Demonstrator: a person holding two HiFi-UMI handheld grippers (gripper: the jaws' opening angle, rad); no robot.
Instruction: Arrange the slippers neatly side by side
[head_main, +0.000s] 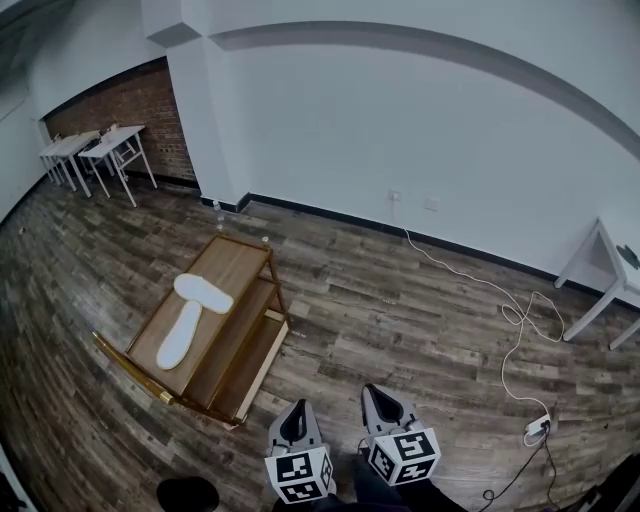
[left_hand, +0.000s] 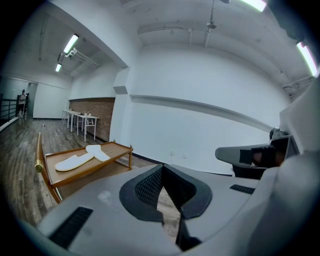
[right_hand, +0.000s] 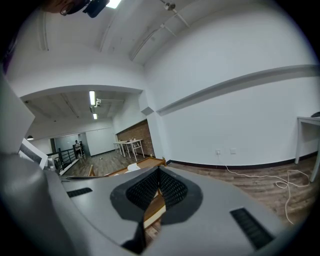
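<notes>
Two white slippers lie on top of a low wooden rack (head_main: 237, 268) at the left of the head view. The long slipper (head_main: 181, 333) points along the rack, and the other slipper (head_main: 203, 292) lies crosswise at its far end, touching it. Both show far off in the left gripper view as slipper (left_hand: 74, 161) and slipper (left_hand: 98, 152). My left gripper (head_main: 296, 410) and right gripper (head_main: 379, 395) hang side by side low in the head view, well short of the rack. Each is shut with nothing between its jaws, as the left gripper (left_hand: 163, 170) and right gripper (right_hand: 159, 172) show in their own views.
A white cable (head_main: 512, 318) runs across the wood floor to a power strip (head_main: 538, 425) at the right. A white table (head_main: 606, 283) stands at the right edge, and white desks (head_main: 95, 150) stand by the brick wall far left. A dark shoe (head_main: 188, 492) shows at the bottom.
</notes>
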